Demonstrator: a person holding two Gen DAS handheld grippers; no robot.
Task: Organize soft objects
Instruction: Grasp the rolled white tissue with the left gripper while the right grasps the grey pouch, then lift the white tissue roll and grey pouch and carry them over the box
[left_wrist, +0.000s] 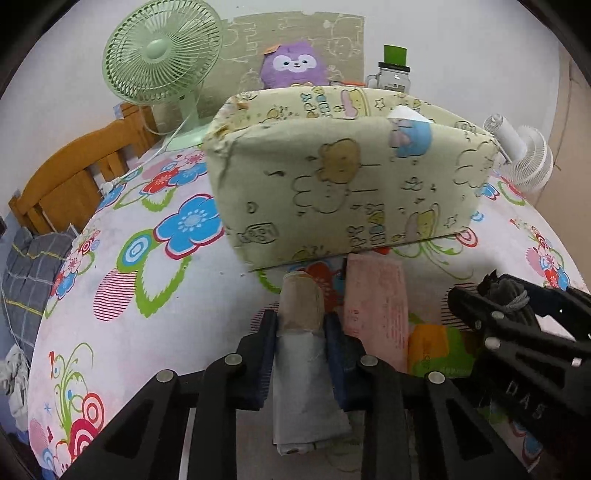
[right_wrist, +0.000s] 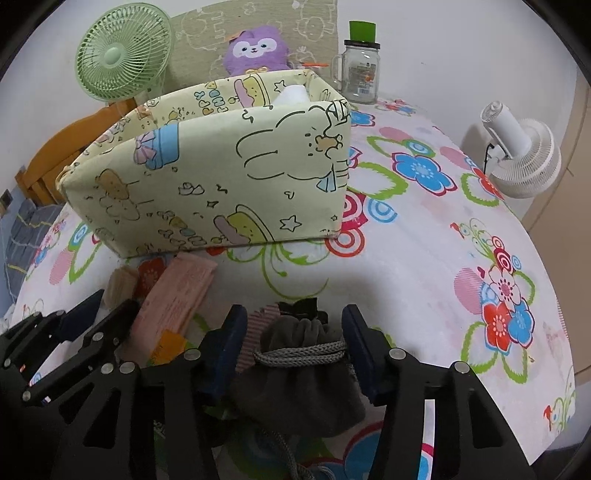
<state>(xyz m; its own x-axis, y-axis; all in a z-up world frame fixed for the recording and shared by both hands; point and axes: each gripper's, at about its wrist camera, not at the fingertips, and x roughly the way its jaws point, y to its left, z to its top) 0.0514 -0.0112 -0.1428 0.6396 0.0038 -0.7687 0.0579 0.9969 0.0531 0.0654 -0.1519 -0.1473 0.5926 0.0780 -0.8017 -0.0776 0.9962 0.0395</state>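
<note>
A pale yellow cartoon-print fabric bin (left_wrist: 347, 177) stands on the flowered table; it also shows in the right wrist view (right_wrist: 221, 173), with something white inside (right_wrist: 291, 94). My left gripper (left_wrist: 301, 354) is shut on a rolled beige-and-grey cloth (left_wrist: 303, 332) just before the bin. A pink folded cloth (left_wrist: 376, 306) lies beside it on the table, also in the right wrist view (right_wrist: 177, 291). My right gripper (right_wrist: 293, 343) is shut on a dark grey drawstring pouch (right_wrist: 299, 373), to the right of the left gripper.
A green fan (left_wrist: 162, 51), a purple plush toy (left_wrist: 293, 64) and a glass jar with a green lid (left_wrist: 393, 72) stand behind the bin. A white fan (right_wrist: 521, 147) stands at the right edge. A wooden chair (left_wrist: 74, 173) is at the left.
</note>
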